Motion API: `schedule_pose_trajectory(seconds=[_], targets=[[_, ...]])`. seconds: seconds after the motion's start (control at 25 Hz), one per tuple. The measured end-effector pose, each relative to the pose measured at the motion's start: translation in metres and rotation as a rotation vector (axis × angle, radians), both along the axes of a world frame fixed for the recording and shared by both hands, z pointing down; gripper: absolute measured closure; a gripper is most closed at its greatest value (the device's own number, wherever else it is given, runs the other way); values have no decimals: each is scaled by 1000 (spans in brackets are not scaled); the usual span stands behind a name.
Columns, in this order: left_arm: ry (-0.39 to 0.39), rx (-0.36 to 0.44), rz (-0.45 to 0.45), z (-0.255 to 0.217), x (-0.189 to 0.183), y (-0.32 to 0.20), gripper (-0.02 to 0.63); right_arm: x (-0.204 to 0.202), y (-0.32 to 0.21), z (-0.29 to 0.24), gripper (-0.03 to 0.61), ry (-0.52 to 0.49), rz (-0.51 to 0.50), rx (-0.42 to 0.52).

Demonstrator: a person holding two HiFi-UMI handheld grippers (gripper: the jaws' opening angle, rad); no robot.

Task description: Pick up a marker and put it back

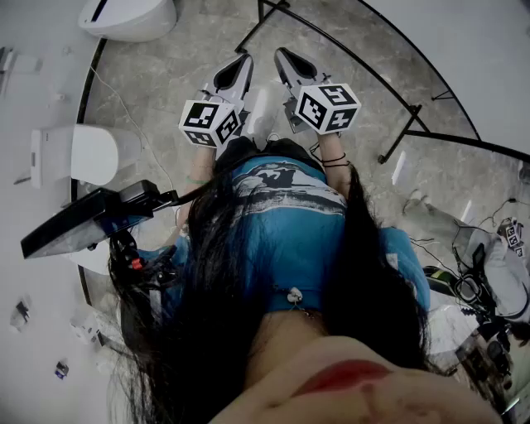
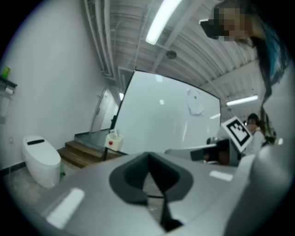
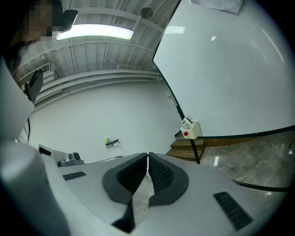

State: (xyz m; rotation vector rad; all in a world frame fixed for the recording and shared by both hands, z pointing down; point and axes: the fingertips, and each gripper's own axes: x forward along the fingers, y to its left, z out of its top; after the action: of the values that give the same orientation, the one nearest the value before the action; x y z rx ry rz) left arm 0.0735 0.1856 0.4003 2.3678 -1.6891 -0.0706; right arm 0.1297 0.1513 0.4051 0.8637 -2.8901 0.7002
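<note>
No marker shows in any view. In the head view I look down over a person's blue shirt and long dark hair. Both grippers are held out in front above the grey stone floor. My left gripper and my right gripper lie side by side, tips close together. In the left gripper view the left gripper has its dark pads meeting at the tip, nothing between them. The right gripper is likewise shut and empty. A large whiteboard stands ahead on a black frame.
A small white box with a red dot hangs at the whiteboard's lower corner. White toilets stand at the left. The board's black base bars cross the floor at right. Wooden steps lie behind, cables and gear at right.
</note>
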Motion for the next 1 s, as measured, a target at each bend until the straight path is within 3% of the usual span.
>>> schedule_pose_trajectory(seconds=[0.48, 0.72, 1.0], targets=[[3, -16, -33, -1, -9, 5, 614, -5, 2, 6, 561, 8, -33, -30], [11, -48, -25, 16, -10, -59, 614, -5, -58, 25, 561, 16, -28, -67], [23, -45, 16, 21, -47, -131, 614, -44, -128, 32, 562, 24, 2, -76]])
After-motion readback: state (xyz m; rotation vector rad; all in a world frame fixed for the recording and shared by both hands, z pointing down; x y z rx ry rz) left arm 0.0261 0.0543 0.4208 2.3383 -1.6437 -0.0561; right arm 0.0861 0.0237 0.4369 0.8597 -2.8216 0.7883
